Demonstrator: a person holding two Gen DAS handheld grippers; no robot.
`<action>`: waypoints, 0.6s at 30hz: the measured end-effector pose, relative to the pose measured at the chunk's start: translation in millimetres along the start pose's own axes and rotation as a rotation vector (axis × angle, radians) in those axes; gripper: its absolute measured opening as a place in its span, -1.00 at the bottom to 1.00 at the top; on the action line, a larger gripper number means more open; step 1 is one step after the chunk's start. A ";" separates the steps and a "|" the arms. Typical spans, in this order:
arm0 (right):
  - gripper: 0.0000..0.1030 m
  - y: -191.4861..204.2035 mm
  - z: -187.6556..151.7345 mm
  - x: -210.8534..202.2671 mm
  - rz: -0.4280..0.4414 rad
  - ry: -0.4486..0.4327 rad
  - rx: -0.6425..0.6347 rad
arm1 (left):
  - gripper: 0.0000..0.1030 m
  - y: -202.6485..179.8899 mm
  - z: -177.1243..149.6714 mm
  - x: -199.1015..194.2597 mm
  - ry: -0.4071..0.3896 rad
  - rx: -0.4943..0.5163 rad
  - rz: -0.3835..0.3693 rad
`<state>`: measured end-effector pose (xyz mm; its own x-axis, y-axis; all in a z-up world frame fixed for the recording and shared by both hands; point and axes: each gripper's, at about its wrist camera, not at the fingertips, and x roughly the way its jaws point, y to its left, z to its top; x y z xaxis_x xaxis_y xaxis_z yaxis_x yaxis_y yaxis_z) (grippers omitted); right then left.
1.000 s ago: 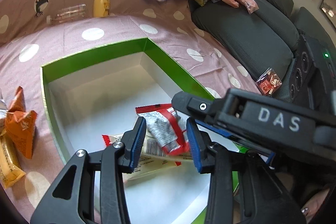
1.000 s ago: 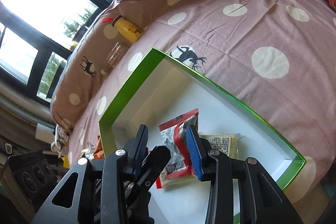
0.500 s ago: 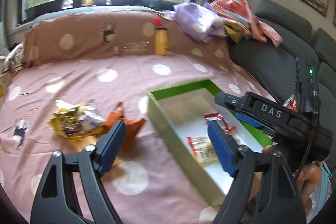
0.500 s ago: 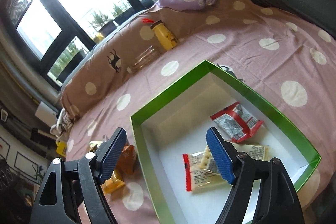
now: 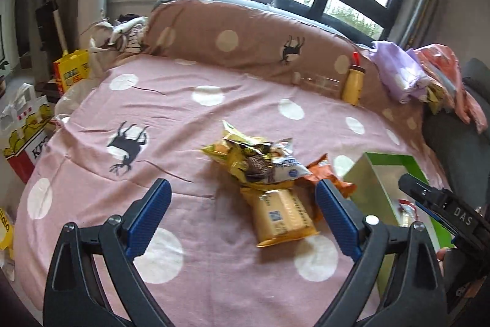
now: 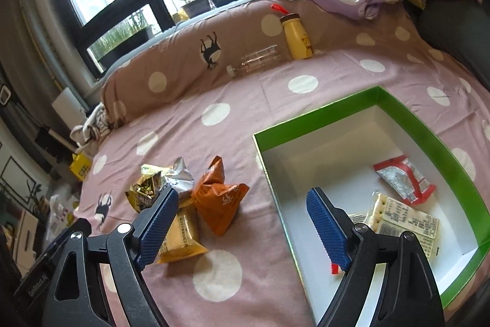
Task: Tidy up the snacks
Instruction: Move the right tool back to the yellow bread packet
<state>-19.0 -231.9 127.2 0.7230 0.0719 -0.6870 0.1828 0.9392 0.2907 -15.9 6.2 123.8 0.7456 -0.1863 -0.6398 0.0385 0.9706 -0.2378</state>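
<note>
Left gripper [image 5: 242, 215]: jaws opening, nothing between the pads, low centre of its view.
Right gripper [image 6: 242, 221]: jaws opening too, empty (blue pads wide apart).
Snack pile [image 5: 260, 161]: centre of the left view, on the pink dotted sheet [image 5: 171, 112].
Yellow packet [image 5: 283, 215]: nearest the left gripper.
Orange packet [image 6: 219, 199]: just left of the green box [image 6: 318, 112].
Box contents: red-and-silver packet [image 6: 404, 180] and a pale cracker packet [image 6: 404, 222], lower right of the right view.

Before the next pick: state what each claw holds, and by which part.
Nothing is held. The left claw and the right claw are both empty, jaws opening above the pink polka-dot bedspread.
</note>
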 end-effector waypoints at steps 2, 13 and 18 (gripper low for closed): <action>0.66 3.9 -2.0 6.8 0.011 0.023 0.000 | 0.85 13.4 -0.8 2.6 0.011 -0.023 0.026; 0.66 51.0 -24.3 61.4 0.049 0.196 -0.116 | 0.85 46.7 -11.0 36.2 0.170 -0.093 0.151; 0.66 85.3 -41.6 94.7 0.006 0.245 -0.261 | 0.85 60.2 -8.6 31.0 0.159 -0.146 0.161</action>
<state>37.4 -131.0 59.2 0.5366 0.1261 -0.8344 -0.0200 0.9904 0.1368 3.8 57.6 83.4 0.6199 -0.0646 -0.7820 -0.1766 0.9595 -0.2193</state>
